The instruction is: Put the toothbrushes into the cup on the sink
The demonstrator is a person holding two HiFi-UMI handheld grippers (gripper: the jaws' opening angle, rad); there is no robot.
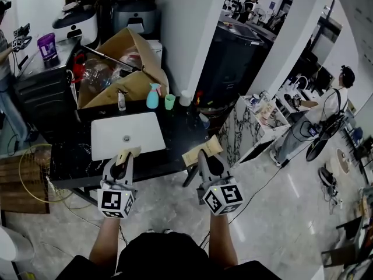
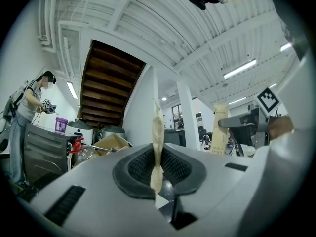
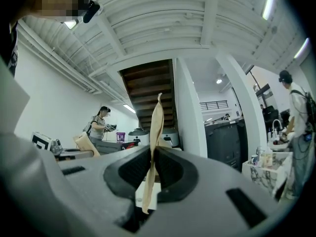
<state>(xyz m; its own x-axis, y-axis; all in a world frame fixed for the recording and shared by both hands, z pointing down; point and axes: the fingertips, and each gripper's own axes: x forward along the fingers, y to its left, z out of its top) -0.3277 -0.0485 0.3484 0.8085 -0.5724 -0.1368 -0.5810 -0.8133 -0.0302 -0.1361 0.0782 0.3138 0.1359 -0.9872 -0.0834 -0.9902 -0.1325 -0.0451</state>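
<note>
Each gripper is shut on a flat tan paper toothbrush packet. In the head view my left gripper [image 1: 124, 158] holds its packet [image 1: 129, 153] over the front rim of the white sink basin [image 1: 105, 147]. My right gripper [image 1: 204, 156] holds the other packet [image 1: 202, 149] at the dark counter's front right corner. The left gripper view shows its packet [image 2: 157, 142] edge-on between the pads; the right gripper view shows the same for its packet [image 3: 154, 147]. A green cup [image 1: 169, 101] stands behind the basin, beside a blue spray bottle [image 1: 152, 96].
An open cardboard box [image 1: 125, 69] with bottles fills the back of the black counter [image 1: 175, 139]. A white cup [image 1: 185, 98] and a faucet [image 1: 121, 100] stand at the rear. A marble-sided stand [image 1: 247, 130] is to the right. People work at left and right.
</note>
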